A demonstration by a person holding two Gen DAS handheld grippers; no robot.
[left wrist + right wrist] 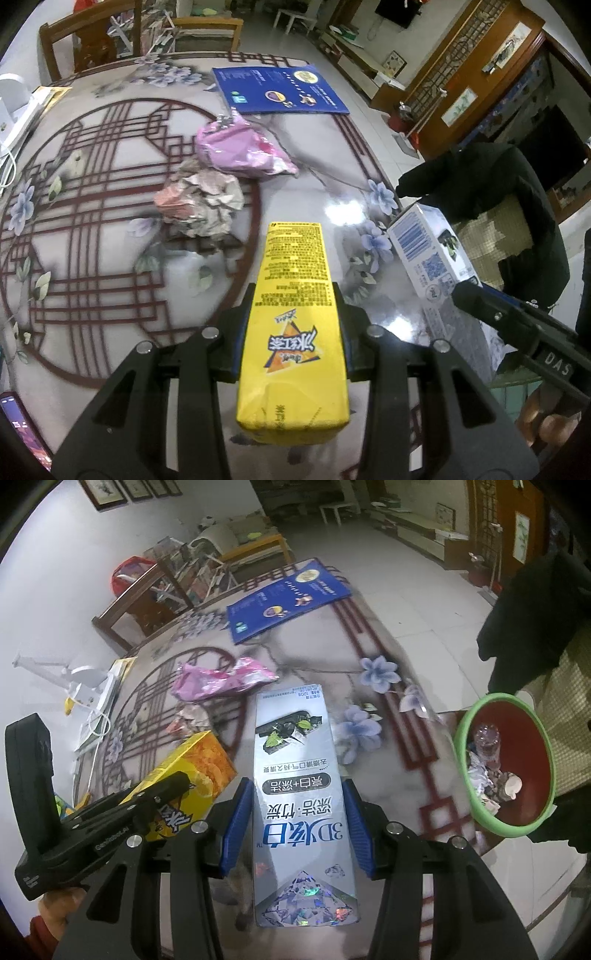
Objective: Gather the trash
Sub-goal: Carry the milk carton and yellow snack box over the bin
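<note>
Two cartons (293, 325) (303, 812) gripped, two wrappers (242, 151) (201, 205) on one table (110, 221).

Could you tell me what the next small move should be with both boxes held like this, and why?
Probably carry the right tool toward the green-rimmed bin and release there. It is shut on the silver toothpaste box, the left tool on the yellow drink carton, and the bin, already holding trash, sits off the table edge on the right.
</note>
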